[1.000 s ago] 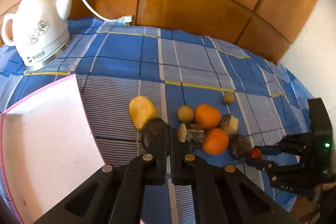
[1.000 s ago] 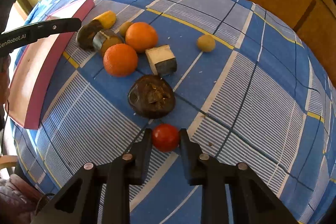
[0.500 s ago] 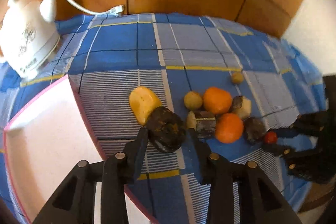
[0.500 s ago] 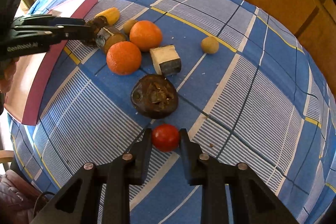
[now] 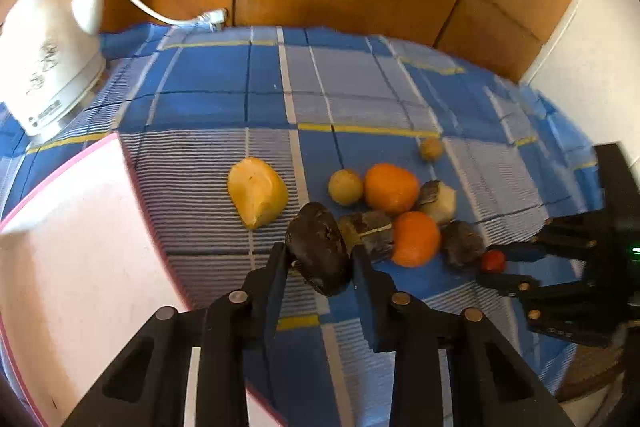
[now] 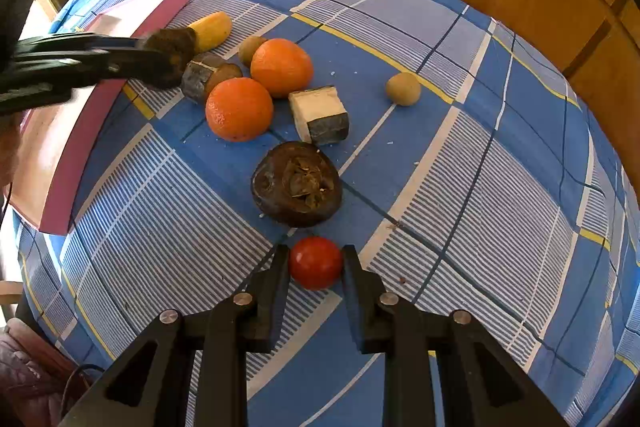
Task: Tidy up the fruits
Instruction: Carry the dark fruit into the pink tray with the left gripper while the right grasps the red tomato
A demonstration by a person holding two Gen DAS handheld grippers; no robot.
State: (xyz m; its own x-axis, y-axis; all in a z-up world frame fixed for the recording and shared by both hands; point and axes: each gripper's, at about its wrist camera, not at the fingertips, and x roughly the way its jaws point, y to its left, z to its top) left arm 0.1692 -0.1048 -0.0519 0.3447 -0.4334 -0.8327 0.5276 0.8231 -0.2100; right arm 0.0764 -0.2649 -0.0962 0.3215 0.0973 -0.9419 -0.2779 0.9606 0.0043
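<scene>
Fruits lie clustered on the blue checked cloth: two oranges [image 5: 391,187] [image 5: 415,238], a yellow piece [image 5: 256,191], small round ones [image 5: 345,187], cut chunks [image 6: 320,115] and a dark wrinkled fruit [image 6: 297,183]. My left gripper [image 5: 319,257] has its jaws closing on another dark brown fruit [image 5: 316,239], and both pads touch its sides. It is beside the tray's corner, as the right wrist view shows [image 6: 168,57]. My right gripper [image 6: 315,257] is shut on a small red fruit [image 6: 315,263] that rests on the cloth in front of the dark wrinkled fruit.
A white tray with a pink rim [image 5: 132,171] fills the left side. A white kettle [image 5: 44,63] with its cord stands at the back left against wooden panels. The table's rounded edge runs close on the right, and open cloth lies behind the fruits.
The left gripper, shut beside the dark brown fruit a second ago, opened around it and has now closed onto its sides. The right gripper stayed still on the red fruit.
</scene>
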